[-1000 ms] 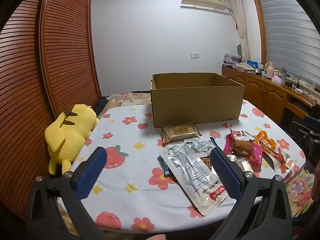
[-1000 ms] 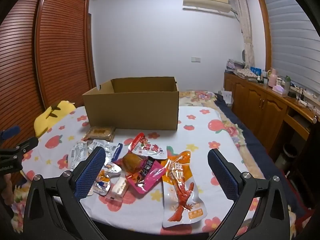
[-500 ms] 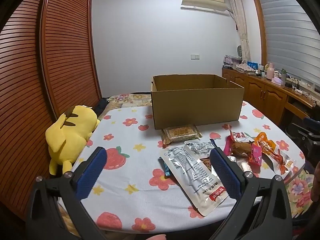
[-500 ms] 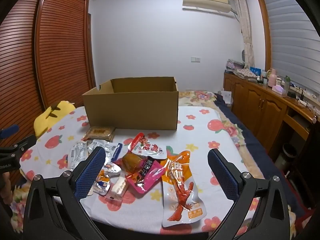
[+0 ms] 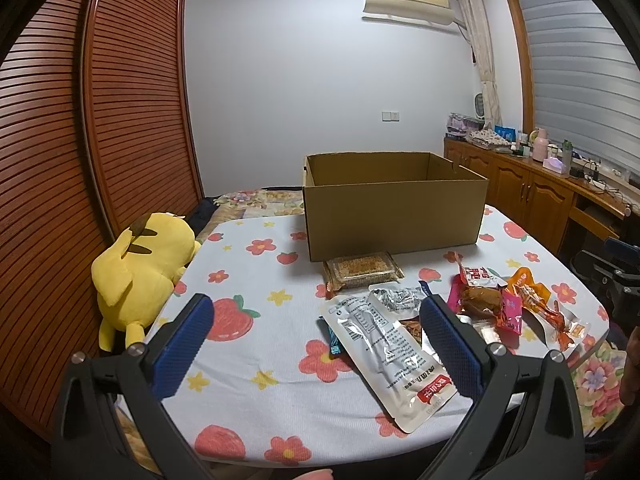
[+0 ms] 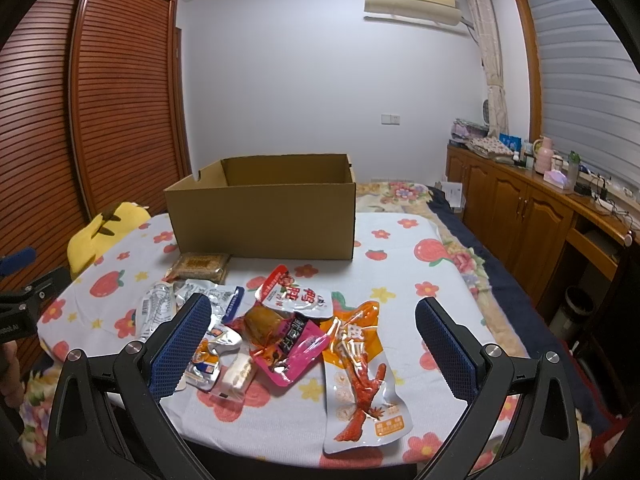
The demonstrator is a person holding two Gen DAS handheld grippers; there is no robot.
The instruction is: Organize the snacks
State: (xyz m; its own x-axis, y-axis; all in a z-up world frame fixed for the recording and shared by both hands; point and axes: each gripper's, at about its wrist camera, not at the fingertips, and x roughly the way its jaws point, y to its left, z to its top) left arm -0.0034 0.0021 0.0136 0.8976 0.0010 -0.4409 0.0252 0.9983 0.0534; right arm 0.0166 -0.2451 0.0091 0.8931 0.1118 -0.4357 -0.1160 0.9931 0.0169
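Snack packets: loose heap on the flowered tablecloth (image 6: 400,240), just in front of the open brown cardboard box (image 6: 264,220), orange chicken-foot pouch (image 6: 362,376) nearest. Left gripper (image 5: 316,344) and right gripper (image 6: 312,344) hover short of them, both spread, empty. Box sits behind, likely the drop target; nothing visibly loaded.

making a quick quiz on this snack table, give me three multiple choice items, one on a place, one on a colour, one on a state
1. Where is the clear tray of brown snack?
A. inside the box
B. on the cloth against the box front
C. on the plush toy

2. What colour is the plush toy?
A. yellow
B. green
C. white

3. How is the brown cardboard box?
A. taped shut
B. open on top
C. tipped over

Answers: 1 B, it lies just before the box wall; 2 A, its body is yellow; 3 B, its inner walls show.
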